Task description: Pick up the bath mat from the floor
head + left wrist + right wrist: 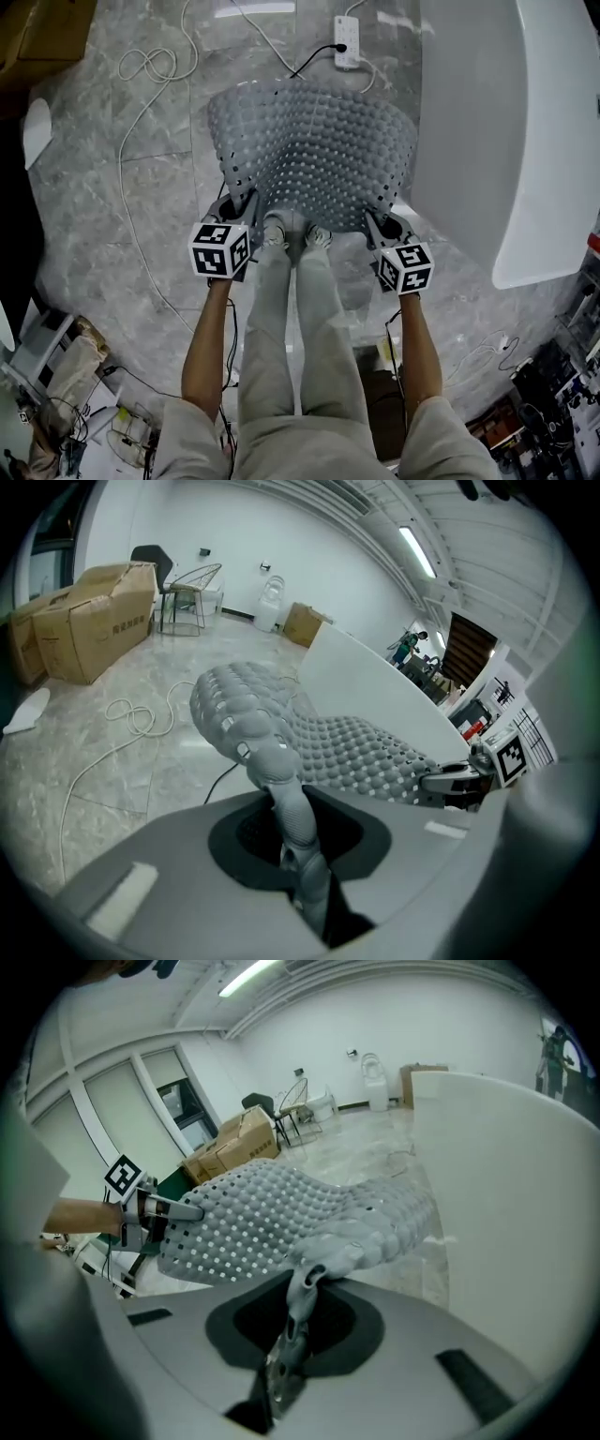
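1. Here the mat point(314, 150), a grey sheet covered in bumps and small holes, is held up in front of the person above the marble floor point(122, 216). The white tub point(497, 131) is close on its right.
2. The left gripper point(246, 202) has its jaws pressed almost together. They pinch the mat's near left corner, and the edge is bunched into a narrow ridge between the pads.
3. The right gripper point(375, 223) does the same at the near right corner, with a thin fold of mat clamped between its jaws.
4. From the two grips the mat fans out away from the person and dips in the middle. Its left side curls upward. I cannot tell whether the far edge touches the floor.
5. The person's shoes point(295, 234) stand between the grippers, right at the mat's near edge.
6. A power strip point(347, 42) lies on the floor beyond the mat, and a black cable point(314, 58) runs from it toward the mat. A white cord point(150, 66) lies in loops to the left.
7. The left gripper view shows boxes point(94, 611) and a chair point(192, 592) near the far wall.
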Demonstrator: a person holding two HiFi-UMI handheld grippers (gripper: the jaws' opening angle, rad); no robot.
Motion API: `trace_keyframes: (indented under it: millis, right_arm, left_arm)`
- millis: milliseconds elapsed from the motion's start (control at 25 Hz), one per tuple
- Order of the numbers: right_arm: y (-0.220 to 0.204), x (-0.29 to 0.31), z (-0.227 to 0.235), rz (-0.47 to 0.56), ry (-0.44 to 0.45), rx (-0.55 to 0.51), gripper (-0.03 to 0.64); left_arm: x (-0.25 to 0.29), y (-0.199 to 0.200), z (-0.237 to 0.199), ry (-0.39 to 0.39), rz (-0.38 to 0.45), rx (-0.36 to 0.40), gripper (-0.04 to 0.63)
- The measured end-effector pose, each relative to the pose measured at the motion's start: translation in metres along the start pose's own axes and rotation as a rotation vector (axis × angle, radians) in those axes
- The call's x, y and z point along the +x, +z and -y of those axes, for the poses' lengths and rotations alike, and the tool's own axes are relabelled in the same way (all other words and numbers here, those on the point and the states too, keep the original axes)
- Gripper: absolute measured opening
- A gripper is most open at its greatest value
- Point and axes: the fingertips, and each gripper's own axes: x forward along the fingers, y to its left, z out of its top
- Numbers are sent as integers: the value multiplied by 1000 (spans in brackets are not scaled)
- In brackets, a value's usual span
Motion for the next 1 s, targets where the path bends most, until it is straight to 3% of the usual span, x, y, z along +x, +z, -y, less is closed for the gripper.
trace_keyframes:
  millis: [320,680,1000]
  right_arm:
    - [71,-78,-31,100,-17,-62,41]
    - [142,-176,-53,232,-70,-62,41]
    - [198,-262,-85,333,-104,-78,40]
  left_arm:
    - [-72,60,54,-11,66,46,51]
    - [-154,126,114,-40,138,145,51]
    - [-229,171,170,-78,211,161,51]
